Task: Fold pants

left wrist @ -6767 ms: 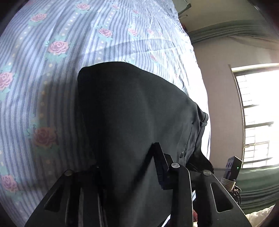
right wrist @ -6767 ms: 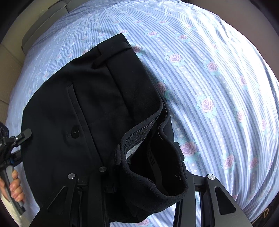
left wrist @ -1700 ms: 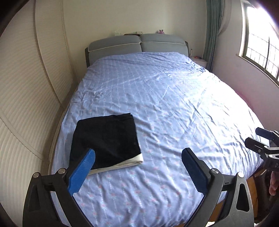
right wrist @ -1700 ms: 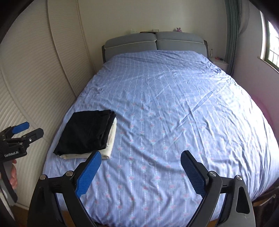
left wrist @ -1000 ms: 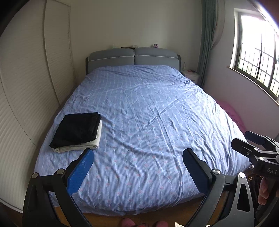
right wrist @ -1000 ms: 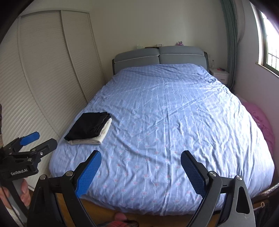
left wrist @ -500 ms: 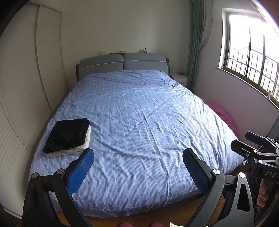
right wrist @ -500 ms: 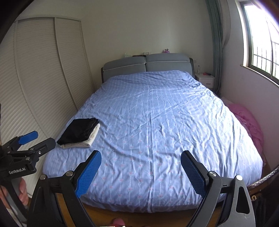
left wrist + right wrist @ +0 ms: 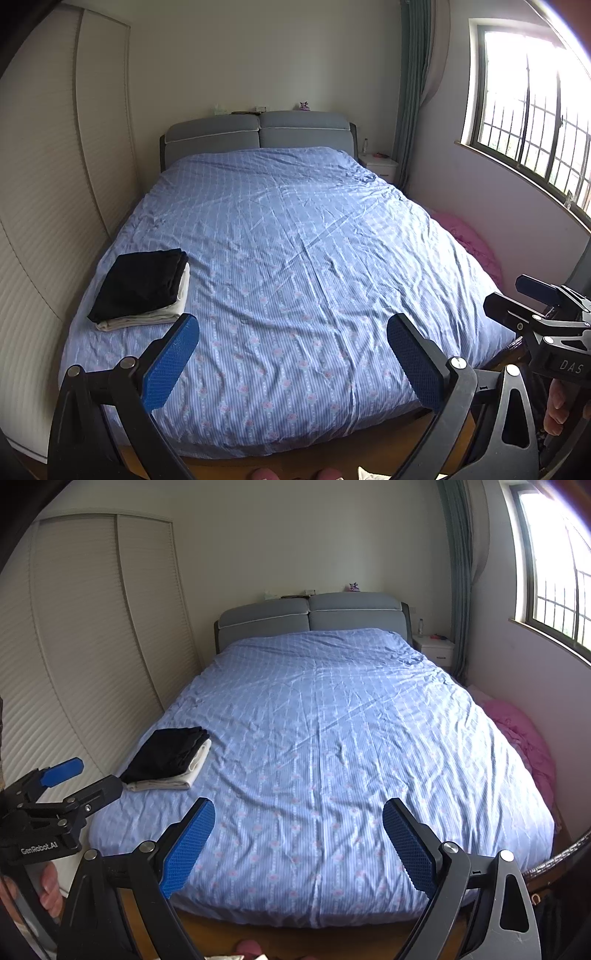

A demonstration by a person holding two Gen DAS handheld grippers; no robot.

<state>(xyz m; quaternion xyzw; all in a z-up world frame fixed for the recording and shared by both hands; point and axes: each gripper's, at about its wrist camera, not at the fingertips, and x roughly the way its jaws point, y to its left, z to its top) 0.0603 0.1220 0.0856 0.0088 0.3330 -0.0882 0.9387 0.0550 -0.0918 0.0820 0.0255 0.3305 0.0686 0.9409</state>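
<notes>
The black pants lie folded on top of a folded white garment at the front left of the bed; they also show in the right wrist view. My left gripper is open and empty, held off the foot of the bed, far from the pants. My right gripper is open and empty too, also off the bed's foot. Each gripper shows in the other's view: the right one and the left one.
White louvred wardrobe doors line the left wall. A grey headboard and a white nightstand stand at the back. A pink heap lies right of the bed under the window. Wooden floor lies below.
Both grippers let go of the pants and drew back from the bed to beyond its foot. The folded pants stay on the white garment.
</notes>
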